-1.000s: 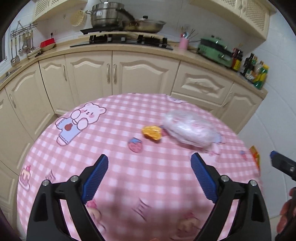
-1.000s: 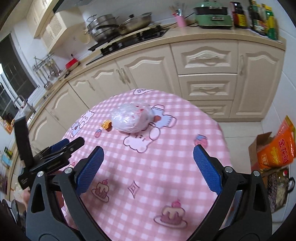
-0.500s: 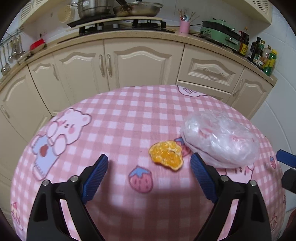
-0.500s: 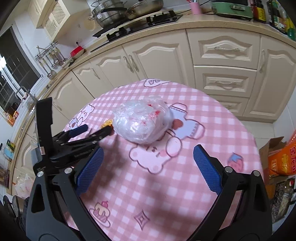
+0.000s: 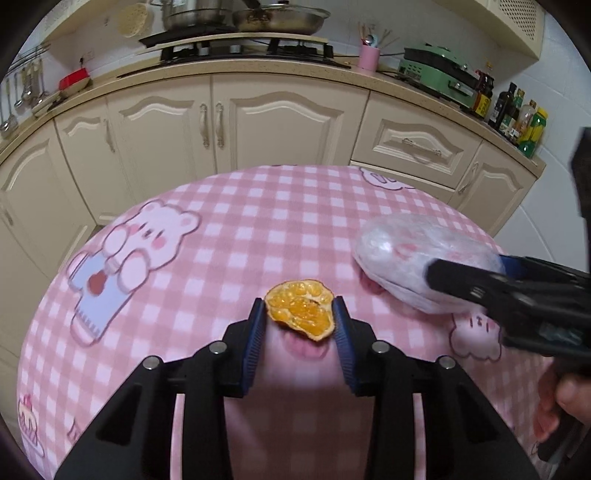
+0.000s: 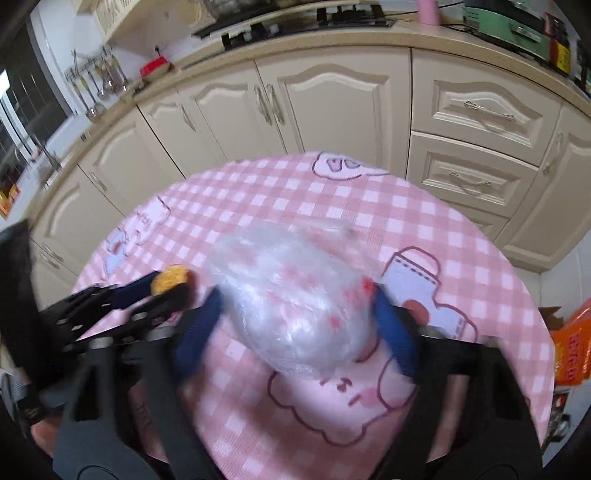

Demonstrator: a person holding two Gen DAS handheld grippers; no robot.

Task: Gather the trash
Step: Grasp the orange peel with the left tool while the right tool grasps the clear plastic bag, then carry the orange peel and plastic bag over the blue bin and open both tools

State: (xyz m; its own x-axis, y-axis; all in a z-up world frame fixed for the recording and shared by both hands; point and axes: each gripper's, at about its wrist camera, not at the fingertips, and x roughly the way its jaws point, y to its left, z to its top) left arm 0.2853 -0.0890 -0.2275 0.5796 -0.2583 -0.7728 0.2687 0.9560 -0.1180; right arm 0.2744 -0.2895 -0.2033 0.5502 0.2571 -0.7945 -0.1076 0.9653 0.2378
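Note:
An orange peel [image 5: 301, 312] lies on the pink checked tablecloth [image 5: 229, 229]. My left gripper [image 5: 300, 314] is shut on it, its blue pads touching both sides. The peel also shows in the right wrist view [image 6: 170, 280]. A crumpled clear plastic bag [image 6: 295, 299] lies to the right of the peel; it shows in the left wrist view [image 5: 424, 266] too. My right gripper [image 6: 295, 328] straddles the bag with its jaws wide, a blue pad on each side; the view is blurred.
Cream kitchen cabinets [image 5: 280, 122] curve behind the round table. The counter holds a stove with pans [image 5: 243, 22], a pink cup [image 5: 368, 57], a green appliance [image 5: 439, 74] and bottles [image 5: 517, 118]. An orange bag in a box [image 6: 570, 350] stands on the floor at the right.
My left gripper moved forward and closed on the orange peel. My right gripper moved forward until its jaws came around the plastic bag.

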